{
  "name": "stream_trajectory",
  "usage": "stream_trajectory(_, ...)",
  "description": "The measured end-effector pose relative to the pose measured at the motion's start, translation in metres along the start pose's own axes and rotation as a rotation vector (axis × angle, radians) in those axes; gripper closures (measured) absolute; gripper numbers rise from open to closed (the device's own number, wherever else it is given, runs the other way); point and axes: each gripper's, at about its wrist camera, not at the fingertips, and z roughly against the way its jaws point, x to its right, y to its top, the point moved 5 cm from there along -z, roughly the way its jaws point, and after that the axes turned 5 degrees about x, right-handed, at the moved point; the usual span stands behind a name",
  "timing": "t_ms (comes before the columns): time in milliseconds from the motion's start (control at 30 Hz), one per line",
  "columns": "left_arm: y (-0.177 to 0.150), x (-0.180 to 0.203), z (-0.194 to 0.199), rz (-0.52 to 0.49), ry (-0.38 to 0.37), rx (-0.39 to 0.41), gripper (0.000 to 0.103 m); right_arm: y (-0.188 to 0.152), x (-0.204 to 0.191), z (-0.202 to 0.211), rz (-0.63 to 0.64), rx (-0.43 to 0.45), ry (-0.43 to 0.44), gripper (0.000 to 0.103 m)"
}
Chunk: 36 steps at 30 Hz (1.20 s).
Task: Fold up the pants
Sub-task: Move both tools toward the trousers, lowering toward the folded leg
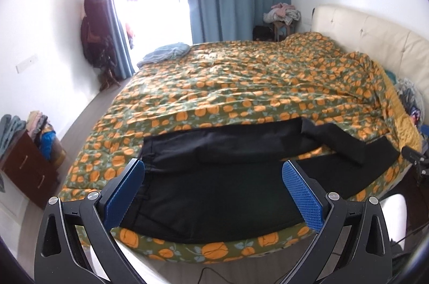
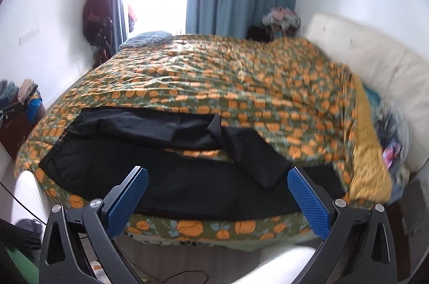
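Both tools, left tool [image 1: 213, 193] and right tool [image 2: 217, 201], gape empty above the pants [image 2: 171, 176] on the bed [image 2: 241, 85]; straighten the twisted leg [image 2: 249, 152] first.

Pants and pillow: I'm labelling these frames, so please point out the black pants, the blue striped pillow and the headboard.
black pants [image 1: 214, 193]: left wrist view, near leg's middle.
blue striped pillow [image 1: 167, 52]: left wrist view, its centre.
headboard [image 2: 375, 59]: right wrist view, cream padded front.

Both hand-held grippers, left [image 1: 213, 193] and right [image 2: 217, 197], agape.
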Motion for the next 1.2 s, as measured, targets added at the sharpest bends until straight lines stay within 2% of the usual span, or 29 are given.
stream_trajectory(67, -0.008, -0.004, -0.004, 0.024, -0.006, -0.033, 0.000, -0.003, -0.007, -0.003, 0.030, -0.003, -0.007, 0.000)
stream_trajectory(167, -0.016, -0.012, -0.009, 0.076, -0.017, -0.072, 0.000, -0.019, -0.015, -0.016, 0.046, -0.071, 0.029, 0.000)
stream_trajectory(433, -0.023, -0.019, -0.012, 0.122, -0.016, -0.092, 0.000, -0.050, -0.023, -0.032, 0.024, -0.161, 0.108, 0.000)
stream_trajectory(733, -0.025, -0.010, -0.014, 0.098, -0.016, -0.110, 0.000, -0.048, -0.020, -0.030, 0.070, -0.107, 0.160, 0.000)
stream_trajectory(767, -0.024, -0.010, -0.014, 0.097, -0.015, -0.112, 0.000, -0.045, -0.012, -0.032, 0.097, -0.090, 0.150, 0.000)
stream_trajectory(867, -0.024, -0.010, -0.011, 0.094, -0.008, -0.104, 0.000, -0.038, 0.030, -0.043, 0.179, -0.033, 0.025, 0.000)
stream_trajectory(933, -0.026, -0.011, -0.012, 0.103, -0.008, -0.109, 0.000, -0.037, 0.073, -0.066, 0.169, -0.057, -0.053, 0.000)
stream_trajectory(967, -0.028, -0.011, -0.014, 0.111, -0.011, -0.117, 0.000, -0.040, 0.090, -0.080, 0.147, -0.082, -0.061, 0.001)
stream_trajectory(1000, -0.030, -0.010, -0.016, 0.116, -0.014, -0.126, 0.000, -0.044, 0.103, -0.096, 0.124, -0.114, -0.052, 0.002)
stream_trajectory(1067, -0.033, -0.008, -0.020, 0.125, -0.022, -0.149, 0.000, -0.058, 0.112, -0.133, 0.109, -0.195, 0.003, 0.026)
stream_trajectory(1133, -0.032, -0.006, -0.021, 0.116, -0.017, -0.154, 0.000, -0.077, 0.104, -0.173, 0.107, -0.298, 0.089, 0.037)
stream_trajectory(1200, -0.031, -0.006, -0.021, 0.104, -0.005, -0.152, 0.000, -0.093, 0.091, -0.205, 0.152, -0.364, 0.121, 0.040)
